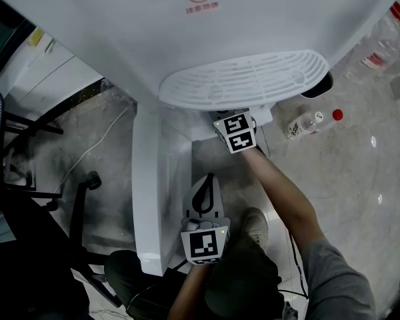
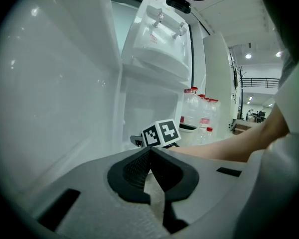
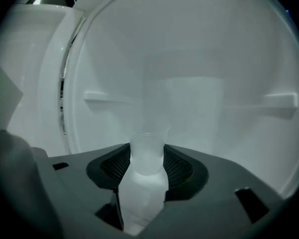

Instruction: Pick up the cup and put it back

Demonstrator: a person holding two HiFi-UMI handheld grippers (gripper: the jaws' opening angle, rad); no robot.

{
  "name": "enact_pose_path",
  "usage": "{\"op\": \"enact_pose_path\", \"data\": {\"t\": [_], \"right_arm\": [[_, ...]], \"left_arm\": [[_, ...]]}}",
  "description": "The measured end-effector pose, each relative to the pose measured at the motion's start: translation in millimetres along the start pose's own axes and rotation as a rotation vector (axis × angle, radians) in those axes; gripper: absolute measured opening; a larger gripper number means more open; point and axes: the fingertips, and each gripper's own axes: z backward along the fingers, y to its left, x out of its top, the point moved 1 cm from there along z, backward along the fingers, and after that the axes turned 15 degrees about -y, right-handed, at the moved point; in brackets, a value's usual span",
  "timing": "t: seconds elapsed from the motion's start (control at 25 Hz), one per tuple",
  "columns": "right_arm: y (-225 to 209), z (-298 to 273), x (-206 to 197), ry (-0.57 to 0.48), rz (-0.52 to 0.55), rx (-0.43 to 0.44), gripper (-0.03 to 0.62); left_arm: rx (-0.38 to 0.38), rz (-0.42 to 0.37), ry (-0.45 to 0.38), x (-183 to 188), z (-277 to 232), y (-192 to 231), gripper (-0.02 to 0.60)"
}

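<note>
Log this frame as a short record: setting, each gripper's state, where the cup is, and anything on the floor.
setting: white water dispenser seen from above, drip tray on its front
right gripper: shut on the cup, reaching into the recess under the drip tray
left gripper: shut, empty, beside the dispenser
cup: clear, upright between the jaws
floor: plastic bottle lying right of the dispenser
</note>
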Motion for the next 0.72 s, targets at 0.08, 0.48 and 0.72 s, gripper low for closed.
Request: {"op": "enact_pose_path", "data": {"t": [0.08,0.48,0.72], "right_arm": [[-0.7,-11.4,-3.8,0.017,-0.009,-0.001,0.212],[-3.0,-47.3,-16.6,0.084,0.048,0.004,0.213],[-2.3,-48.0,-16.7,0.087,0.052,0.001,0.215]], "left_arm": [[0.006,0.002,0.008,-0.8,0.2,1.0,0.009],[0.039,0.015,0.024,-5.7,-1.8,11.0,0.009],[0.037,0.014,0.025,-5.2,-3.8,11.0,0.009]]}}
